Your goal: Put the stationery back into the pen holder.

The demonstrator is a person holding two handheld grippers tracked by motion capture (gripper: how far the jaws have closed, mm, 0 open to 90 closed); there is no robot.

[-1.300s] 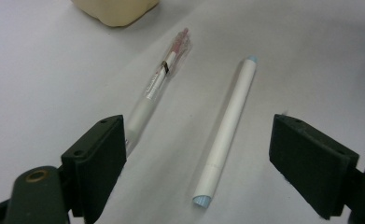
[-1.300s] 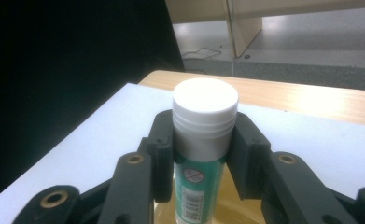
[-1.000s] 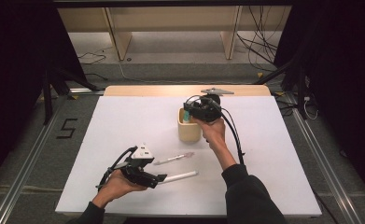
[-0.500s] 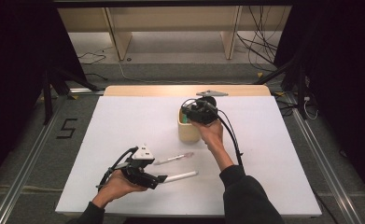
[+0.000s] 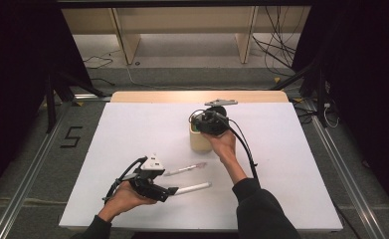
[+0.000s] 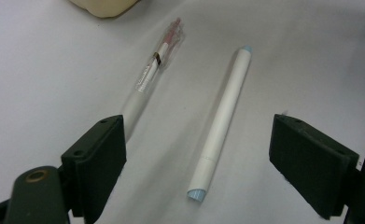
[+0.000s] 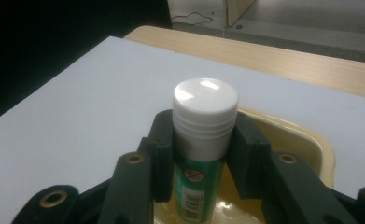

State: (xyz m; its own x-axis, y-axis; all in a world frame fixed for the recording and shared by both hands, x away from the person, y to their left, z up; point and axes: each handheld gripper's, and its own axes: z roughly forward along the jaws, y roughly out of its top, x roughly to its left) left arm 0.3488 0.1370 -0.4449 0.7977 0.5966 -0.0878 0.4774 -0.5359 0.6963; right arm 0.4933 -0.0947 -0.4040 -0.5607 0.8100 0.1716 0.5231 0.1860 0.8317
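My right gripper (image 7: 203,154) is clamped on a green bottle (image 7: 201,186) with a white cap (image 7: 205,105); both pads press its neck just under the cap, in the lower middle of the right gripper view. The bottle stands upright with its lower part inside a cream-coloured cup (image 7: 306,135), whose rim curves around behind it to the right. In the high view this gripper (image 5: 208,122) sits just above the centre of the frame, on top of the cup (image 5: 200,142), with my hand reaching up to it from the lower right.

My left gripper (image 6: 196,154) stands open, holding nothing. In its own view a white marker (image 6: 222,121) with pale blue ends lies on the desk between the two pads, touching neither. A clear pen (image 6: 152,74) with a reddish tip lies just beside it toward the upper left, its near end hidden behind the left pad. The two lie close but apart. In the high view the left gripper (image 5: 169,191) is in the lower left, with the marker (image 5: 193,188) at its tips and the pen (image 5: 184,170) just above it.

The white desk (image 5: 291,164) carries everything, with a wooden strip (image 5: 157,96) along its far edge.
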